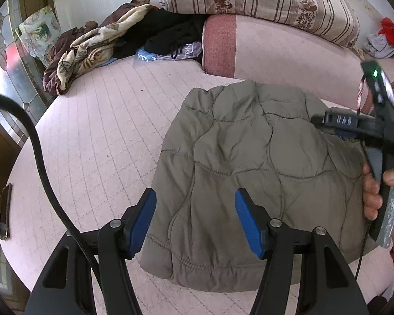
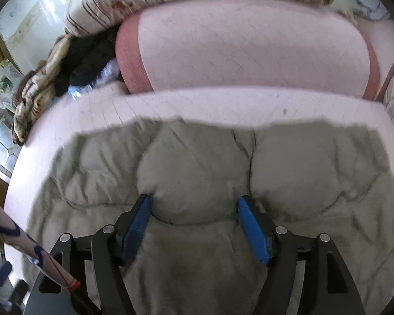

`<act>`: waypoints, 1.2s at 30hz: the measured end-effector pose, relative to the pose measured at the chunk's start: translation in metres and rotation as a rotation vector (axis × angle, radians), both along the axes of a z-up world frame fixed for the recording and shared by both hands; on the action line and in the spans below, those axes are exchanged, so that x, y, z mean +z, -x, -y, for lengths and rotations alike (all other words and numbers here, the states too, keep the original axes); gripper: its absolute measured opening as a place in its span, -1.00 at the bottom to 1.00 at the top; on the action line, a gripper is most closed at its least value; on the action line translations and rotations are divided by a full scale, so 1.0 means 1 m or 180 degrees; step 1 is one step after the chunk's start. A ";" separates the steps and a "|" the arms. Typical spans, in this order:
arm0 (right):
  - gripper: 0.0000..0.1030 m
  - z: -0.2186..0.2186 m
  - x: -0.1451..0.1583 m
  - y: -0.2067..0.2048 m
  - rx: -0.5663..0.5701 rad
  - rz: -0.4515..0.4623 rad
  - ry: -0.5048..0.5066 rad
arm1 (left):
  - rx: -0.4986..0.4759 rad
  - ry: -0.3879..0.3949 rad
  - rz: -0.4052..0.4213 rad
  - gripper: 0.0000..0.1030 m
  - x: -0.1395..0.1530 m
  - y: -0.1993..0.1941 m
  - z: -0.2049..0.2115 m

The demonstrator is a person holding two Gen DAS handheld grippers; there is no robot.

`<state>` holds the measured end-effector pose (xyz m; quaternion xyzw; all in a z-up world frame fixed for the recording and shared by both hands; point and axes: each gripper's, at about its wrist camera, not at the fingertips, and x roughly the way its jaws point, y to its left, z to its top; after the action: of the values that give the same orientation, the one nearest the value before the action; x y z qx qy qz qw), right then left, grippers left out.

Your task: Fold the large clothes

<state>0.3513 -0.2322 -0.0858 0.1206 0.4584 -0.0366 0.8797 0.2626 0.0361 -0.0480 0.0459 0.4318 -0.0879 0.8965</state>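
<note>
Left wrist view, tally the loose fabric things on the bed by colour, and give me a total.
Olive quilted jacket: 1
Brown and cream floral blanket: 1
Black garment pile: 1
Red cloth: 1
Grey cloth: 1
Total: 5

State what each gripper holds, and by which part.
Nothing is held. The left gripper and the right gripper both stand open over the quilted jacket.

One quilted jacket [image 1: 249, 162], two tongs [image 1: 194, 220] [image 2: 194, 228], one phone [image 1: 5, 210].
</note>
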 end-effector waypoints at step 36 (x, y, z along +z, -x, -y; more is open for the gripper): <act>0.75 0.042 -0.012 0.100 -0.0352 0.0207 0.0302 | 0.0381 0.0039 0.0895 0.57 0.057 0.076 -0.017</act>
<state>0.2512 -0.2747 -0.0977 0.1050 0.4200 -0.1029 0.8955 0.1868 0.0530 0.0090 0.0265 0.3034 -0.0295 0.9520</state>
